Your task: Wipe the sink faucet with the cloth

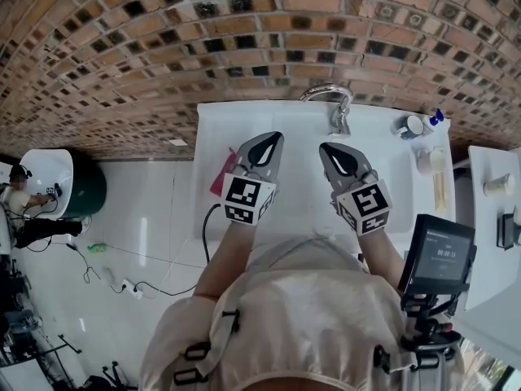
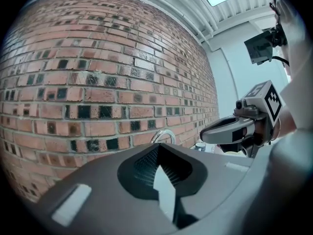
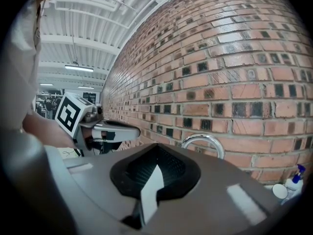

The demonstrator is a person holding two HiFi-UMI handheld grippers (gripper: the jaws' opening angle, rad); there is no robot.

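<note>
A curved chrome faucet [image 1: 328, 94] stands at the back of the white sink [image 1: 297, 202], against the brick wall. It also shows over the jaws as the faucet [image 2: 164, 133] and the faucet [image 3: 205, 141]. A pink cloth [image 1: 221, 177] lies at the sink's left rim, partly hidden under my left gripper [image 1: 275, 137]. Both that gripper and my right gripper [image 1: 326, 147] hover side by side over the basin, pointing at the wall, short of the faucet. Each is shut with nothing between its jaws. The cloth does not show in either gripper view.
A cup [image 1: 411, 125], a blue-capped bottle [image 1: 435, 119] and a pale container [image 1: 431, 160] stand on the sink's right rim. A dark screen device [image 1: 435, 255] is mounted at the right. A green bin [image 1: 81, 190] and cables sit on the floor at left.
</note>
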